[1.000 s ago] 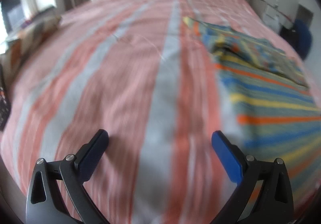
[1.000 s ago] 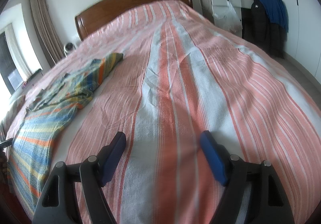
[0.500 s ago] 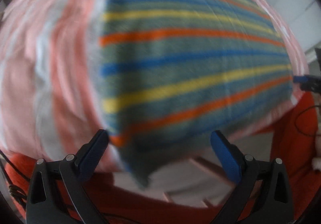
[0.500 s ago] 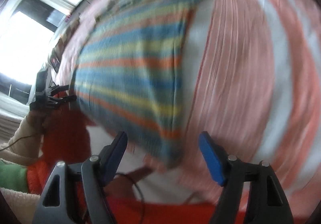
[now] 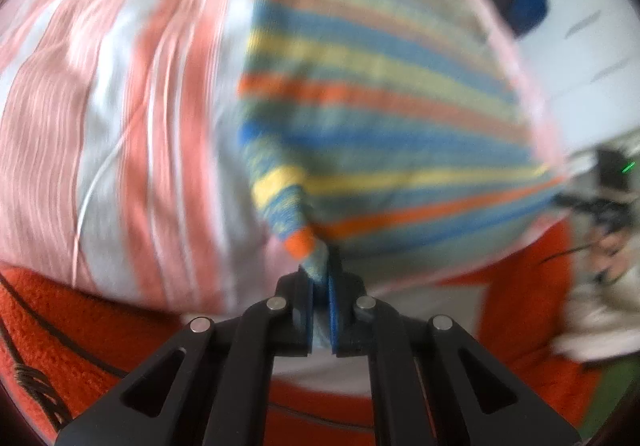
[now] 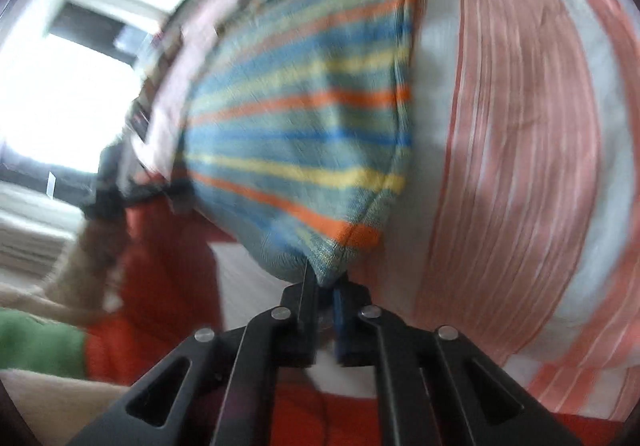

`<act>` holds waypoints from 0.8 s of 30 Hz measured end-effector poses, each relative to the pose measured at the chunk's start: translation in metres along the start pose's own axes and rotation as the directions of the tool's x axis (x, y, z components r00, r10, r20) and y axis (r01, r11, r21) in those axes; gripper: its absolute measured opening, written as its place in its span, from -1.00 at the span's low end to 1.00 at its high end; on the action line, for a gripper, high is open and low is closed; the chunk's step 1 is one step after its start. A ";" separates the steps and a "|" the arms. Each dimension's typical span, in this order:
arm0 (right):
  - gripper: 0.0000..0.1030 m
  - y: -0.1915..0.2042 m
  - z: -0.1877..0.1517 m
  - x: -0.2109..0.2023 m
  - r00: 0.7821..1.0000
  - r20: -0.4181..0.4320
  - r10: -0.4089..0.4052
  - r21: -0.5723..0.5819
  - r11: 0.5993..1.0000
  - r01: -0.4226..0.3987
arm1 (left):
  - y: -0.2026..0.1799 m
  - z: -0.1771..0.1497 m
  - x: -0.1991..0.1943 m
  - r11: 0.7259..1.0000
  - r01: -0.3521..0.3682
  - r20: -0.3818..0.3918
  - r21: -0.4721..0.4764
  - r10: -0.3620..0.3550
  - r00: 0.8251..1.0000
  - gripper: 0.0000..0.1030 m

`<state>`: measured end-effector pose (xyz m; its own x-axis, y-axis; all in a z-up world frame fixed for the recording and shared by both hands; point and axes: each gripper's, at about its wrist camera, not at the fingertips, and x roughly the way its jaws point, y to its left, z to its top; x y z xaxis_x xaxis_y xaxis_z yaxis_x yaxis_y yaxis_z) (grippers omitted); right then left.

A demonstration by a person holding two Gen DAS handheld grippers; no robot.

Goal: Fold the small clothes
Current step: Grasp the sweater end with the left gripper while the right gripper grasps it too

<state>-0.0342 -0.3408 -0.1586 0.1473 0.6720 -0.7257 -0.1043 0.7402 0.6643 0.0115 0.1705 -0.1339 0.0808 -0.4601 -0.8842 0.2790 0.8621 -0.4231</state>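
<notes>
Both claws, left gripper (image 5: pixel 320 286) and right gripper (image 6: pixel 322 288), are clamped on the striped garment's (image 5: pixel 380 118) near corners on the bed (image 5: pixel 120 86), so probably lift evenly, keeping that hem taut.

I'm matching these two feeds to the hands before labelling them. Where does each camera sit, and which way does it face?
Left wrist: sits on the left gripper, looking down along its shut fingers at a corner of the striped garment on the bedspread; an orange sleeve shows at right.
Right wrist: sits on the right gripper, looking down along its shut fingers at the garment's other near corner; orange clothing shows at left.
Shared: the same striped garment and the pink-striped bedspread.
</notes>
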 end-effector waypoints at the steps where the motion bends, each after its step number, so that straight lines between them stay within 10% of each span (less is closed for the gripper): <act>1: -0.89 0.000 0.008 -0.010 0.998 0.044 0.039 0.010 0.999 -0.039 | 0.008 0.016 -0.013 0.999 0.051 0.041 -0.019 -0.050 0.998 -0.93; 9: -0.89 -0.025 0.123 -0.043 0.934 0.353 0.062 0.056 0.995 -0.087 | 0.062 0.168 -0.047 0.978 0.189 0.290 -0.087 -0.157 0.944 -0.93; 15: -0.89 -0.067 0.254 -0.023 0.894 0.447 -0.016 0.128 0.991 -0.047 | 0.090 0.309 -0.007 0.976 0.146 0.323 -0.159 -0.089 0.942 -0.88; 16: -0.88 -0.078 0.279 -0.016 0.888 0.460 -0.015 0.151 0.987 -0.061 | 0.101 0.338 -0.001 0.974 0.132 0.343 -0.183 -0.063 0.937 -0.79; 18: -0.81 -0.094 0.314 0.001 0.878 0.477 -0.028 0.181 0.981 -0.067 | 0.110 0.355 0.017 0.962 0.106 0.363 -0.252 -0.007 0.932 0.22; 19: -0.59 -0.104 0.323 0.005 0.868 0.492 -0.066 0.226 0.973 -0.053 | 0.118 0.360 0.021 0.950 0.094 0.371 -0.298 0.025 0.928 0.37; 20: -0.14 -0.111 0.328 0.008 0.860 0.500 -0.100 0.278 0.959 -0.050 | 0.127 0.360 0.018 0.939 0.098 0.391 -0.330 0.042 0.919 0.39; 24: -0.07 -0.115 0.311 -0.013 0.833 0.543 -0.107 0.278 0.959 -0.058 | 0.136 0.325 -0.002 0.957 0.130 0.404 -0.258 -0.016 0.915 0.39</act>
<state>0.2821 -0.4412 -0.1700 0.6679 0.4682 -0.5785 0.1652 0.6647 0.7286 0.3604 0.2196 -0.1253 0.4561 -0.5201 -0.7221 0.0312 0.8203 -0.5711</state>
